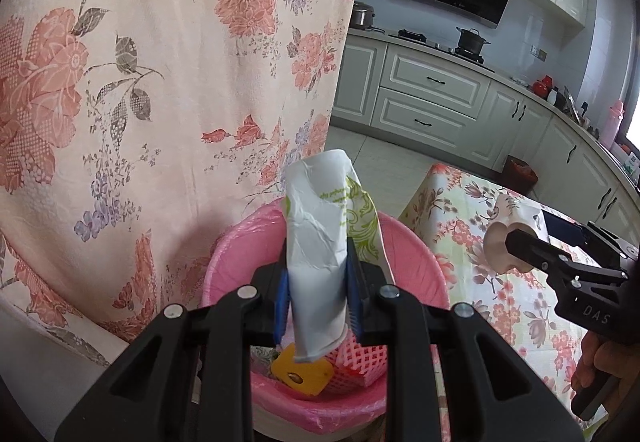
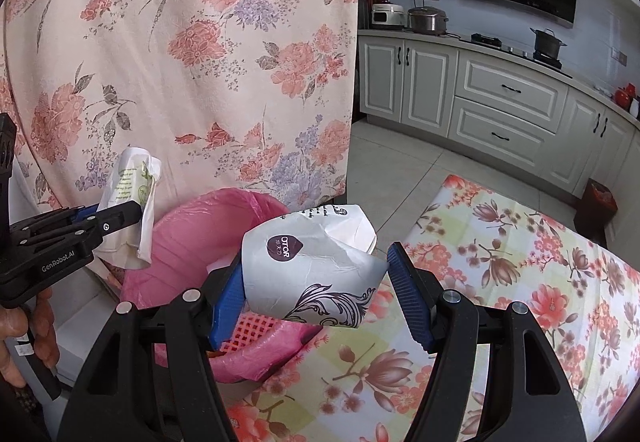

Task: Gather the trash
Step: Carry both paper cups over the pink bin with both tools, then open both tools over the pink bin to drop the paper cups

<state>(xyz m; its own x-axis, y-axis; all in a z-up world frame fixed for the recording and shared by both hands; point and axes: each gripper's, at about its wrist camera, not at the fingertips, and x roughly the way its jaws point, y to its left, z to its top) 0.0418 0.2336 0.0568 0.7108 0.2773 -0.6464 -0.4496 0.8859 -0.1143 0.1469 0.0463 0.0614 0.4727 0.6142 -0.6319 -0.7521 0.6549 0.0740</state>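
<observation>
You are in a kitchen with pale cabinets, and a big flowery curtain hangs right behind the pink bin. The bin has a pink bag in it and stands just beside the table with the flowery cloth.

Your left gripper is squeezed tight on a crumpled paper cup with green swirls, right above the open bin. Down in the bin you can see red netting and a yellow scrap.

Your right gripper has a squashed paper cup with dark swirls between its blue pads — the left pad touches it, but the right pad looks a little apart, so I cannot tell if the hold is firm. This cup hangs over the bin's edge, next to the table.

Both cups look light, thin and soft. They bend easily and may slip, so hold them across the middle — not by a floppy edge.
</observation>
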